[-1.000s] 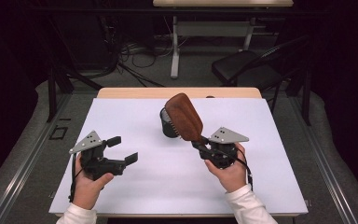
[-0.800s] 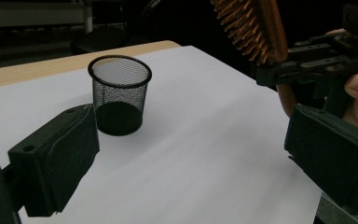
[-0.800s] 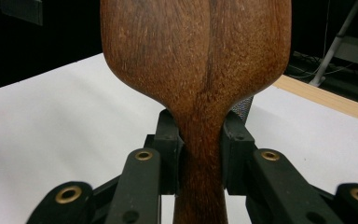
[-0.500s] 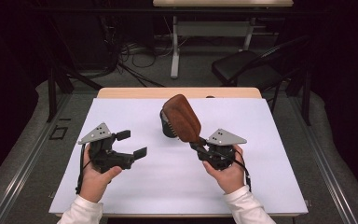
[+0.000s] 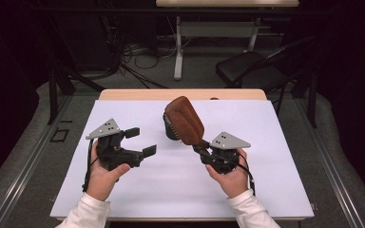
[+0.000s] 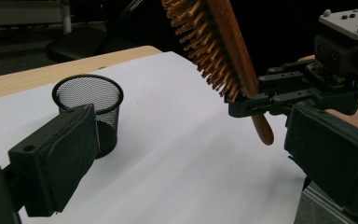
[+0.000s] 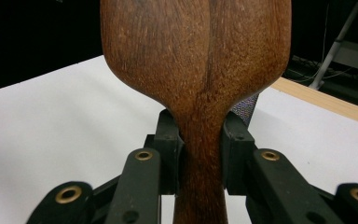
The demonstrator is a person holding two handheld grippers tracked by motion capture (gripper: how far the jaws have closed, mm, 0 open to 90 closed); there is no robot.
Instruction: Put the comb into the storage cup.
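Wooden hairbrush (image 5: pixel 185 120) clamped by its handle in right gripper (image 5: pixel 200 148) — left gripper (image 5: pixel 141 141) jaws apart

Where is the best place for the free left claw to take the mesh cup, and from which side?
Probably the rim of the cup, from above, one jaw inside the open top. It stands upright, and the left claw is open.

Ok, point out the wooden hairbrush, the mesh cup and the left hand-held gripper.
wooden hairbrush (image 5: pixel 184 120): high view, on the smooth wooden back of its head.
mesh cup (image 6: pixel 88 95): left gripper view, on its black mesh wall.
left hand-held gripper (image 5: pixel 141 141): high view, midway between its open fingertips.
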